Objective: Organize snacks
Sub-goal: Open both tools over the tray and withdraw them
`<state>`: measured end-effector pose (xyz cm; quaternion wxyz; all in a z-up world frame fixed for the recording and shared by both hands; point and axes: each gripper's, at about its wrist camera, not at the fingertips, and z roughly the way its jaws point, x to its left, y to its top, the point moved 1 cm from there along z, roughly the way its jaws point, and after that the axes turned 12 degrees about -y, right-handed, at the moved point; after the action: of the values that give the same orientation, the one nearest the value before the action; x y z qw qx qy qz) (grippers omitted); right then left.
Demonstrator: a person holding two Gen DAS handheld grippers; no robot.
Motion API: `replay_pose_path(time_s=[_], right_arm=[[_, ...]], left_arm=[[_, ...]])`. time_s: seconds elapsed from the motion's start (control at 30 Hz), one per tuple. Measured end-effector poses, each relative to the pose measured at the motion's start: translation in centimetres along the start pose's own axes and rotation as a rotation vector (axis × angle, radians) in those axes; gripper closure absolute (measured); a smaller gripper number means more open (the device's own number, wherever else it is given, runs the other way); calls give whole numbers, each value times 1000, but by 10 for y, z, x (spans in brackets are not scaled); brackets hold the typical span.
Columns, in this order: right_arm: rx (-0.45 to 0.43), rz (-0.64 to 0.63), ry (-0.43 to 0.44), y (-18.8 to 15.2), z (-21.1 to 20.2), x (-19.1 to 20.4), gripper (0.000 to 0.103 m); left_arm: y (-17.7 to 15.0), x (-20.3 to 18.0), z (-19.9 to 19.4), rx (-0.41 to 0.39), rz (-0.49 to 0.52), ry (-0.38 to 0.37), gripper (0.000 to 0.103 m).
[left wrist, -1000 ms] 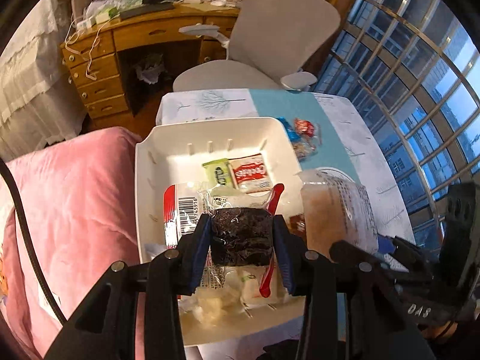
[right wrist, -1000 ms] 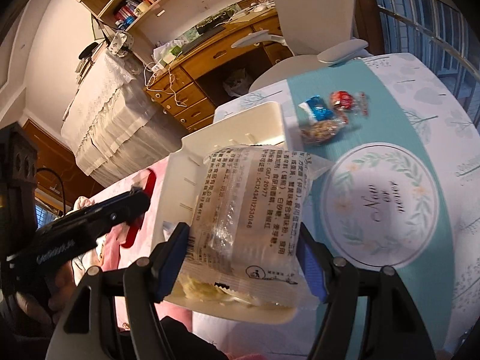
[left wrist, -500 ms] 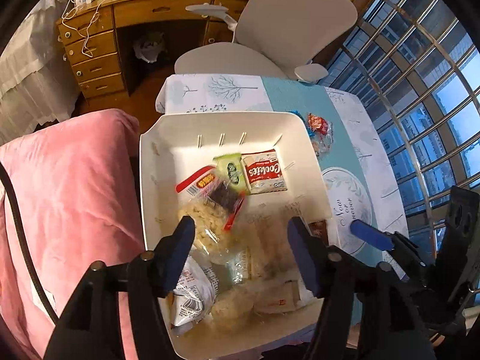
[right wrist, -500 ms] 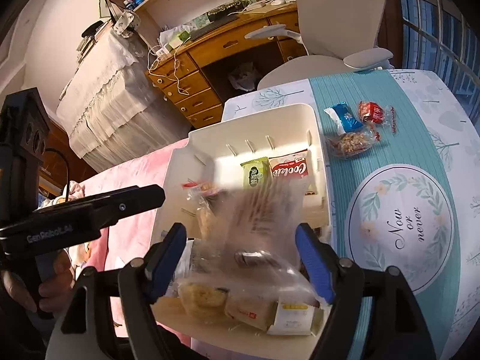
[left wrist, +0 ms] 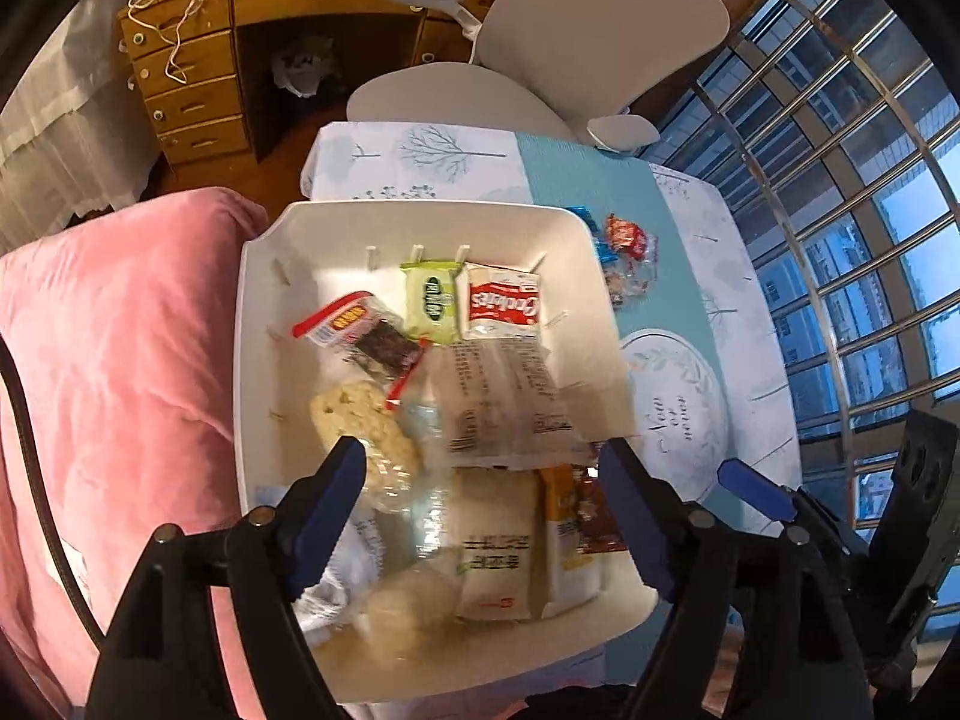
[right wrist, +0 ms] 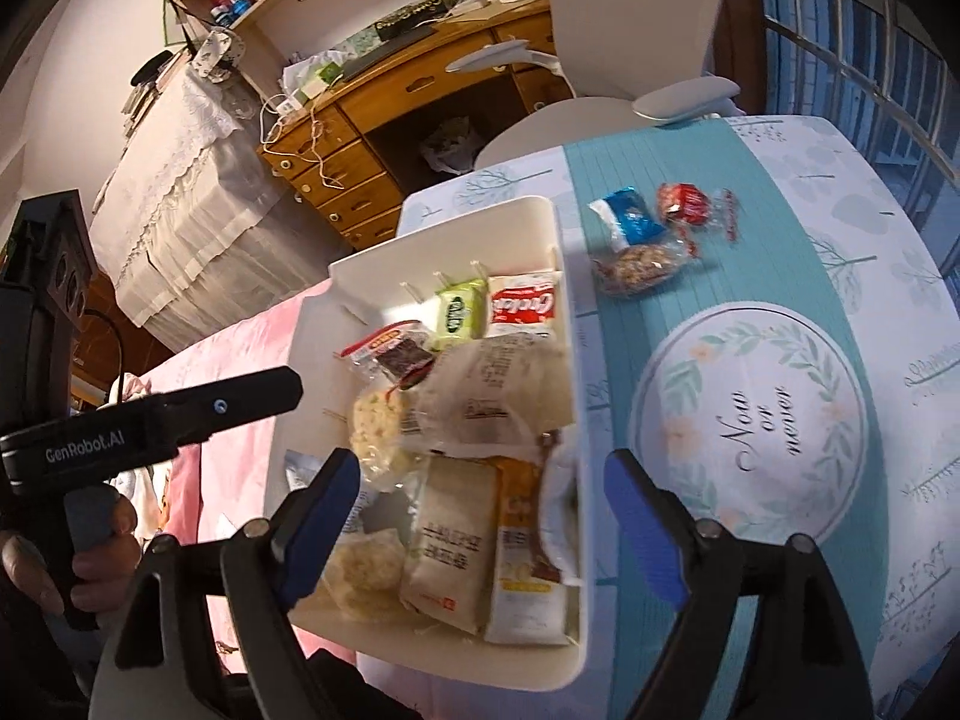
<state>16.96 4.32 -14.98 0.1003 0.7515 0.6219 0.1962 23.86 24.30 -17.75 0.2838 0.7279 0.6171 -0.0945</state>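
Both hand-held grippers, left point(left wrist: 480, 516) and right point(right wrist: 483, 519), are held open and empty above the full bin point(right wrist: 573, 360); three snacks point(right wrist: 651, 237) left on the bench point(right wrist: 870, 300) are best pinched one at a time.

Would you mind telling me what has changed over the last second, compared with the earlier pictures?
Both grippers let go. The left gripper released the dark brownie pack, the right gripper the large clear bread pack; both packs now lie in the white bin, and both grippers have opened and backed off above it. The three snacks on the teal runner stayed put.
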Motion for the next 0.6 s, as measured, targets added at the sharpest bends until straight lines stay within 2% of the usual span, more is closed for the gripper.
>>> replay_pose_path(time_s=[0.17, 0.27, 0.4, 0.6], right_arm=[[-14, -9, -18, 3, -12, -19, 19], [-30, -29, -27, 5, -18, -31, 19], [-33, -51, -21, 11, -23, -52, 19], [-13, -103, -2, 23, -28, -87, 19]], left_arm=[[1, -12, 7, 1, -47, -3, 23], [0, -23, 12, -9, -59, 35, 23], [-2, -43, 20, 0, -89, 66, 23], [-5, -83, 36, 7, -143, 68, 23]])
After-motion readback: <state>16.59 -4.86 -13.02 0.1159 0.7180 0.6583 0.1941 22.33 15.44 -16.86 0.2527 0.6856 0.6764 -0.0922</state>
